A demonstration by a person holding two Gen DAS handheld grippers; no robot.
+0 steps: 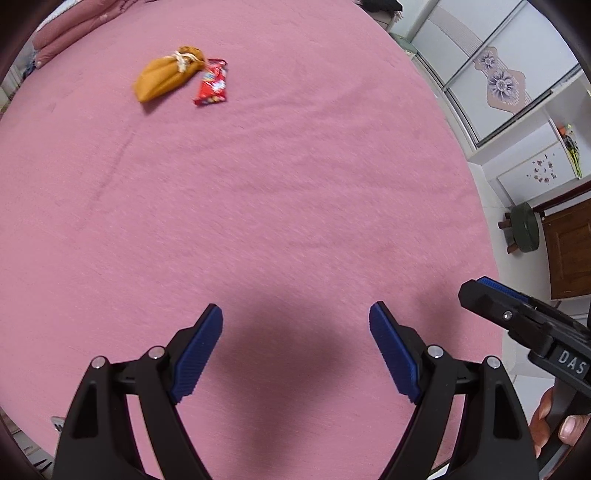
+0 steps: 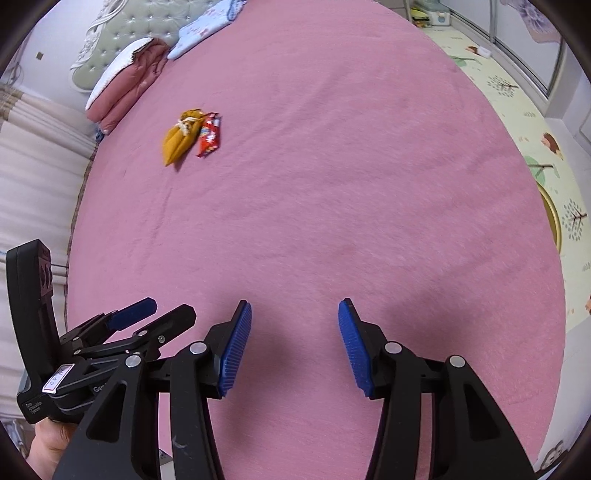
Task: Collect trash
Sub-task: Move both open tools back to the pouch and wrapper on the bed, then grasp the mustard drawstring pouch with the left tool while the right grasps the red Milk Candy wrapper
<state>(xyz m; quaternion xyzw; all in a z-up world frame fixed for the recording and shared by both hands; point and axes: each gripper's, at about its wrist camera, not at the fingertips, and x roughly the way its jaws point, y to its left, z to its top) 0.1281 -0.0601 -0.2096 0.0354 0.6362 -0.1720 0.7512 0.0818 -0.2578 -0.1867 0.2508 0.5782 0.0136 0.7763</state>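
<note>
A red snack wrapper (image 1: 211,84) lies on the pink bed cover (image 1: 277,192), far ahead and to the left, touching a mustard drawstring pouch (image 1: 166,75). Both also show in the right wrist view: the wrapper (image 2: 209,136) and the pouch (image 2: 181,138). My left gripper (image 1: 295,317) is open and empty above the near part of the bed. My right gripper (image 2: 294,312) is open and empty, side by side with the left. The right gripper shows at the right edge of the left wrist view (image 1: 491,291), and the left gripper shows at the lower left of the right wrist view (image 2: 162,314).
Folded pink and white bedding (image 2: 125,74) and a blue cloth (image 2: 207,26) lie by the padded headboard (image 2: 122,40). A patterned play mat (image 2: 524,122) covers the floor right of the bed. A green stool (image 1: 526,229) and white wardrobe (image 1: 498,74) stand beyond the bed's right edge.
</note>
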